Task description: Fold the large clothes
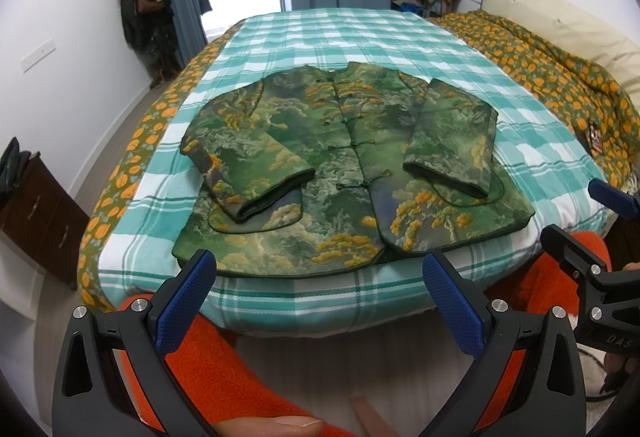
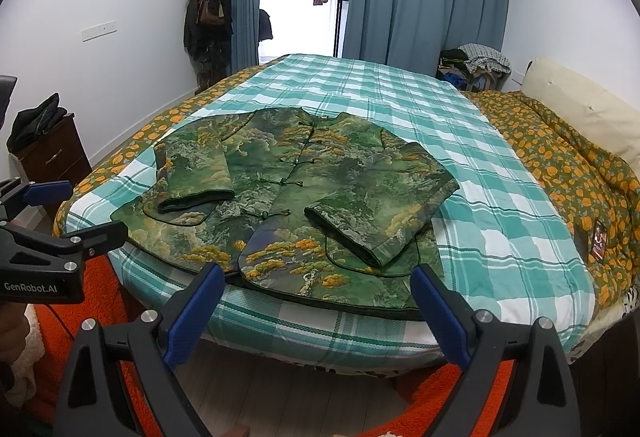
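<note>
A green jacket with yellow and grey landscape print (image 1: 344, 165) lies flat, front up, on the near end of the bed; it also shows in the right wrist view (image 2: 304, 197). Both sleeves are folded inward over its front. My left gripper (image 1: 320, 269) is open and empty, held just short of the jacket's bottom hem. My right gripper (image 2: 316, 281) is open and empty, also just short of the hem, to the right of the left one. The right gripper shows at the right edge of the left wrist view (image 1: 588, 221).
The bed has a teal checked sheet (image 2: 400, 93) and an orange-flowered quilt (image 2: 568, 165) bunched along the right. A dark wooden cabinet (image 2: 52, 157) stands at the left wall. Clothes hang in the far corner (image 2: 208, 13). The person's orange clothing (image 1: 224, 369) is below the grippers.
</note>
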